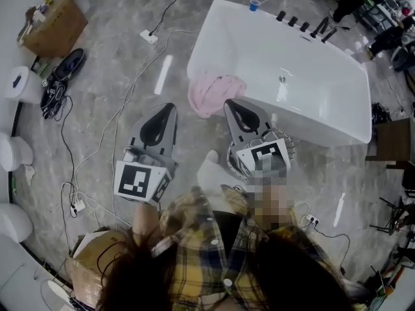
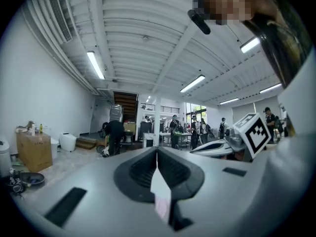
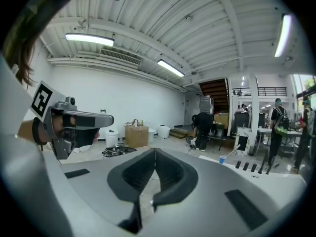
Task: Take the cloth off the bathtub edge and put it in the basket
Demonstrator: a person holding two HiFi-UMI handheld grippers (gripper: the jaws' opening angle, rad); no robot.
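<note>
A pink cloth (image 1: 216,92) hangs in a bunch over the near left edge of the white bathtub (image 1: 324,76). My left gripper (image 1: 171,107) is shut and empty, held over the floor a little left of the cloth. My right gripper (image 1: 233,102) is also shut and empty, its tip just beside the cloth's right side, against the tub wall. A round wire basket (image 1: 286,149) stands on the floor under the right gripper's body, mostly hidden. In the left gripper view (image 2: 157,157) and the right gripper view (image 3: 155,157) the jaws meet with nothing between them, pointing out across the hall.
A blue cup (image 1: 254,5) and black tap handles (image 1: 305,24) sit on the tub's far rim. Cables and a power strip (image 1: 148,37) lie on the floor to the left. A cardboard box (image 1: 55,24), white toilets (image 1: 19,86) and black gear (image 1: 61,80) line the left side.
</note>
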